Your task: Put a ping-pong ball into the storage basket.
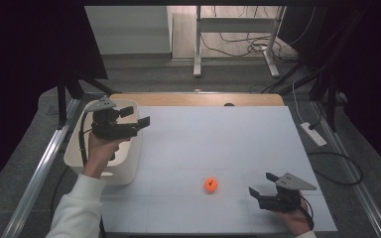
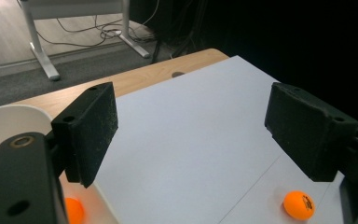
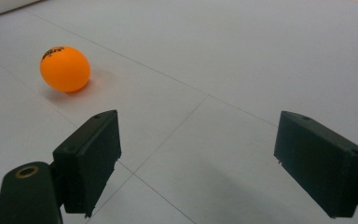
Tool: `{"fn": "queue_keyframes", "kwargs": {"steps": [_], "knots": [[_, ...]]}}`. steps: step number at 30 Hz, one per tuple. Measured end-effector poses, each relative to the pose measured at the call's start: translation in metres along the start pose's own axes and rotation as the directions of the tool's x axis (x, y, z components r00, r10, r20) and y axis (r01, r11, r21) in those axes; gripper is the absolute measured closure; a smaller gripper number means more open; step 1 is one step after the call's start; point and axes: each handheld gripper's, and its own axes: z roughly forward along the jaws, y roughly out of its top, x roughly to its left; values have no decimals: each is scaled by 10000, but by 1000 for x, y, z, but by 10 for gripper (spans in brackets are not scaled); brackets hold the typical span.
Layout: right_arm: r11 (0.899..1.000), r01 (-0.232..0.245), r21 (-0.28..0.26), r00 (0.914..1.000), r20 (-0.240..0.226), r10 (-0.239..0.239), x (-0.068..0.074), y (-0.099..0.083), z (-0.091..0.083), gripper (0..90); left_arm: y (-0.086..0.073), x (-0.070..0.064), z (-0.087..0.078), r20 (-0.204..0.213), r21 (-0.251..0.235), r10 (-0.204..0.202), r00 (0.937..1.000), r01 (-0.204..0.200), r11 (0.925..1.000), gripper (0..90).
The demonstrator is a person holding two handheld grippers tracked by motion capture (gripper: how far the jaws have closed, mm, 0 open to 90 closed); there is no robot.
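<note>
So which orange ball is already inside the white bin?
The ball in the bin, glimpsed under the left hand-held gripper. The other ball lies out on the table, apart from the bin.

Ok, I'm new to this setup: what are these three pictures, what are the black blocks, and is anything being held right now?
There is no robot here: a person holds a hand-held gripper in each hand. The high view looks down on the white table. The left gripper hovers over a white bin at the table's left edge; the right gripper sits low near the front right. The other two pictures come from cameras riding on each gripper; the black blocks are that gripper's own jaws. Both pairs stand wide apart with nothing between them, so nothing is held. One orange ball lies loose on the table, ahead of the right gripper. The left gripper view shows another orange ball inside the bin.
</note>
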Motion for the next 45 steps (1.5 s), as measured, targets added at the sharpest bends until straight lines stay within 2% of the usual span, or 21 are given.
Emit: {"fn": "queue_keyframes", "kwargs": {"steps": [5, 9, 14, 17, 20, 21, 27, 34, 45], "knots": [[10000, 7, 6, 10000, -17, -7, -1, 0, 1, 146, -2, -6, 4, 61, 42, -1, 10000, 1, 10000, 179], [10000, -44, -28, 10000, -24, 44, -1, 0, -1, 145, -4, -10, 5, 391, -54, -82, 9992, 84, 10000, 181], [10000, 11, 2, 10000, -25, -11, 0, 1, 1, 145, -6, -14, 5, 534, -42, -71, 9985, 73, 10000, 182], [10000, -40, 7, 10000, -75, 40, 0, -1, 0, 145, -7, -15, 8, 1039, -94, -294, 9942, 305, 9995, 183], [10000, -47, 9, 10000, -57, 47, 0, -1, -1, 145, -7, -16, 10, 980, -104, -248, 9949, 260, 9996, 182], [10000, -44, -7, 10000, -38, 44, 0, -1, -2, 145, -7, -17, 11, 1076, -140, -296, 9938, 313, 9994, 183], [10000, -43, -48, 10000, -15, 43, -1, -1, -3, 145, -7, -27, 13, 1284, -219, -83, 9917, 112, 9997, 184], [10000, -52, -10, 10000, -1, 52, 0, 0, -1, 145, -10, -38, 19, 1489, -84, 79, 9888, -68, 9999, 184], [10000, -26, 45, 9999, 105, 25, -1, 1, 3, 146, -13, -43, 25, 1717, -56, 310, 9847, -305, 9995, 186]]}}
